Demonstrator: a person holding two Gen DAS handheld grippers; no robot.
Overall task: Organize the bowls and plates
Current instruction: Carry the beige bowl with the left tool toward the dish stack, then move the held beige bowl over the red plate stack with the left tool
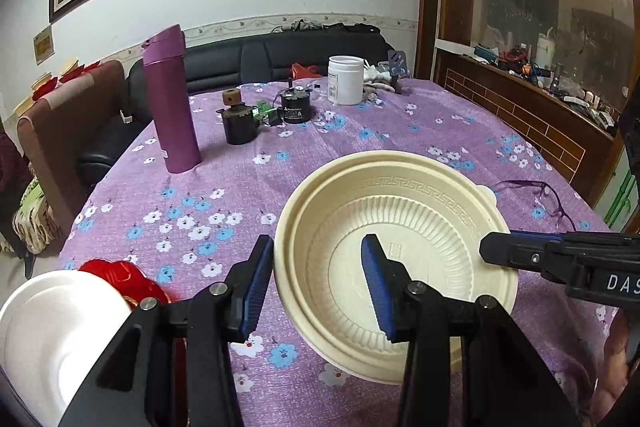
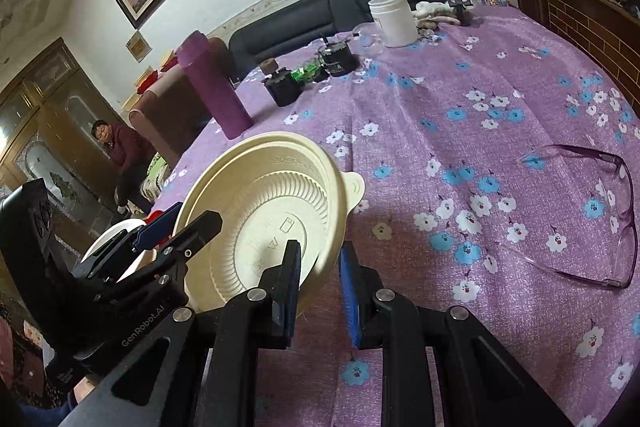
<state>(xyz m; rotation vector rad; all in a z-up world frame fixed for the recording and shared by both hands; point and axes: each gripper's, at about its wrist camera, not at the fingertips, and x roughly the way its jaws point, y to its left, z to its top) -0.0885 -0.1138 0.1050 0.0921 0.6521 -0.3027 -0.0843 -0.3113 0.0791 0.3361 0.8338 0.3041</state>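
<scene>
A cream ribbed plastic bowl [image 1: 400, 247], seemingly two nested, hangs tilted just above the purple flowered tablecloth [image 1: 240, 211]. My left gripper [image 1: 316, 289] is shut on its near-left rim, one blue pad outside the wall and one inside. My right gripper [image 1: 492, 247] pinches the right rim. In the right wrist view the same bowl [image 2: 272, 211] sits between the right gripper [image 2: 320, 285] fingers, and the left gripper [image 2: 182, 225] clamps its far side. A white bowl [image 1: 52, 327] rests on a red plate [image 1: 120, 277] at the lower left.
A purple flask [image 1: 172, 107], two black motor parts [image 1: 240, 127], a white jar [image 1: 346, 81] and a phone stand [image 1: 398, 71] stand at the table's far side. Purple glasses [image 2: 592, 219] lie to the right. A seated person [image 2: 120, 155] is beyond the left edge.
</scene>
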